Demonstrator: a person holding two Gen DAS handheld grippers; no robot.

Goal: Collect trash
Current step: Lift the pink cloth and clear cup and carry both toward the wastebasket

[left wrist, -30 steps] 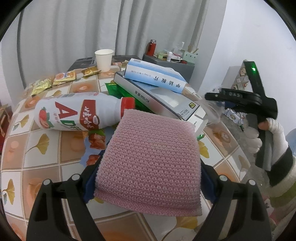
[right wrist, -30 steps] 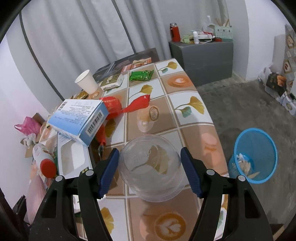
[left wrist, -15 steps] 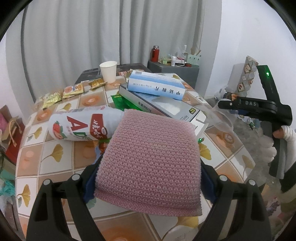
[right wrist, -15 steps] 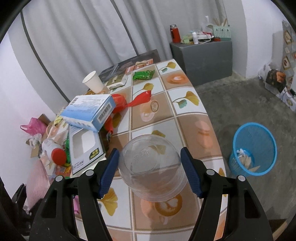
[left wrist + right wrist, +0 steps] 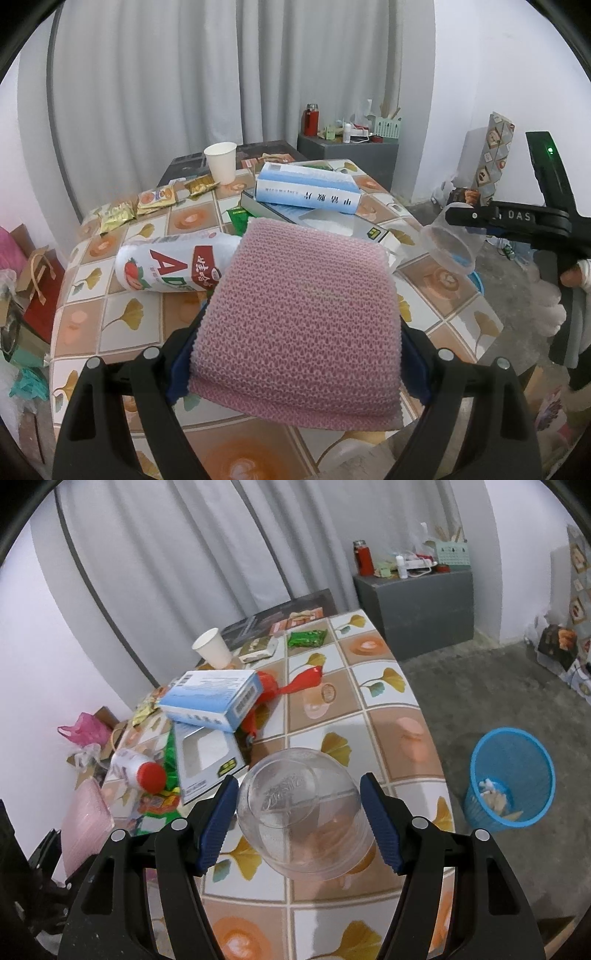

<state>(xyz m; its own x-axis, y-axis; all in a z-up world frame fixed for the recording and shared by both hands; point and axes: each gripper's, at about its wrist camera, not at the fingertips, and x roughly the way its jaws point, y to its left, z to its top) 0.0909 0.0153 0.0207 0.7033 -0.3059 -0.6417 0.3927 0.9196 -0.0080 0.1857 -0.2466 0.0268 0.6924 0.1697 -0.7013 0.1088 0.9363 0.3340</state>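
Note:
My left gripper [image 5: 301, 326] is shut on a pink knitted scrubbing pad [image 5: 299, 310], held above the near part of the tiled table [image 5: 85, 321]; the pad hides its fingertips. My right gripper [image 5: 298, 786] is shut on a clear plastic cup [image 5: 303, 812], lying sideways between the blue pads over the table's near right part. The left wrist view shows that cup [image 5: 448, 247] at the right, with a gloved hand [image 5: 554, 310] on the gripper's handle. A blue mesh bin [image 5: 511, 779] holding a few scraps stands on the floor to the right of the table.
On the table lie a white bottle with a red cap [image 5: 136, 770], a blue-and-white box [image 5: 210, 698] on a flat grey box [image 5: 207, 757], a paper cup [image 5: 212, 648], a red wrapper [image 5: 291, 683], a green packet [image 5: 306, 638] and snack packets [image 5: 155, 195]. A grey cabinet [image 5: 413, 602] stands behind.
Both grippers have risen and drawn back from the table with their loads. The table looks smaller in both views, and the cup now hangs nearer the table's near edge.

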